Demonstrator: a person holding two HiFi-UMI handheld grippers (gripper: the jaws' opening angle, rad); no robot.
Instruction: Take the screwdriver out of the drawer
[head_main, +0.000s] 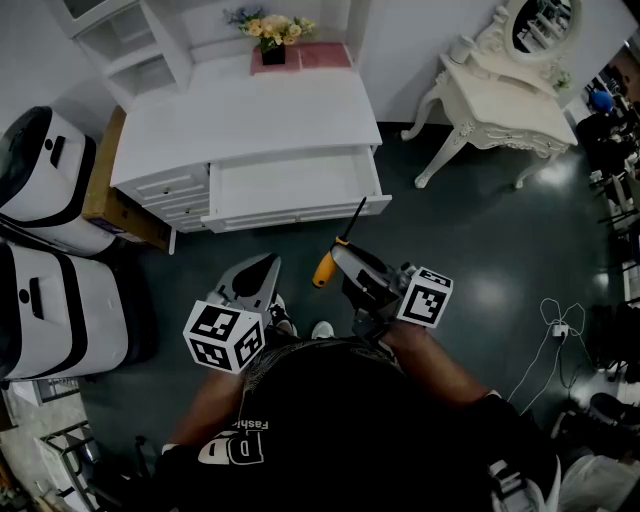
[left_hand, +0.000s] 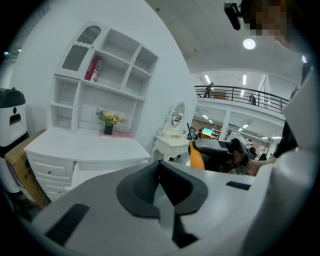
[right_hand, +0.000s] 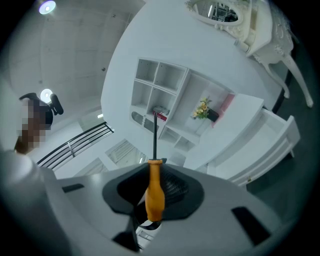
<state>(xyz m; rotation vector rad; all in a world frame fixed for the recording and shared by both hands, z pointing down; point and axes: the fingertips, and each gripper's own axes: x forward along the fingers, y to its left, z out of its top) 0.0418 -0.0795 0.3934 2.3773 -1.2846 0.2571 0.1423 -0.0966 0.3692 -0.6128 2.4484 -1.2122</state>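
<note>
The screwdriver (head_main: 324, 268) has an orange handle and a thin black shaft. My right gripper (head_main: 348, 266) is shut on its handle and holds it in the air in front of the drawer (head_main: 295, 186), clear of it. The drawer stands pulled out of the white desk (head_main: 270, 110), and its inside looks bare. In the right gripper view the screwdriver (right_hand: 154, 192) points up from between the jaws of the right gripper (right_hand: 154, 200). My left gripper (head_main: 250, 281) hangs beside it, shut on nothing. In the left gripper view, the left gripper (left_hand: 163, 194) has its pads together.
A flower pot (head_main: 273, 38) stands at the back of the desk. A white dressing table (head_main: 500, 100) with a mirror is to the right. Two white and black machines (head_main: 45, 240) and a cardboard box (head_main: 105, 190) are at the left. Cables (head_main: 560, 330) lie on the dark floor at right.
</note>
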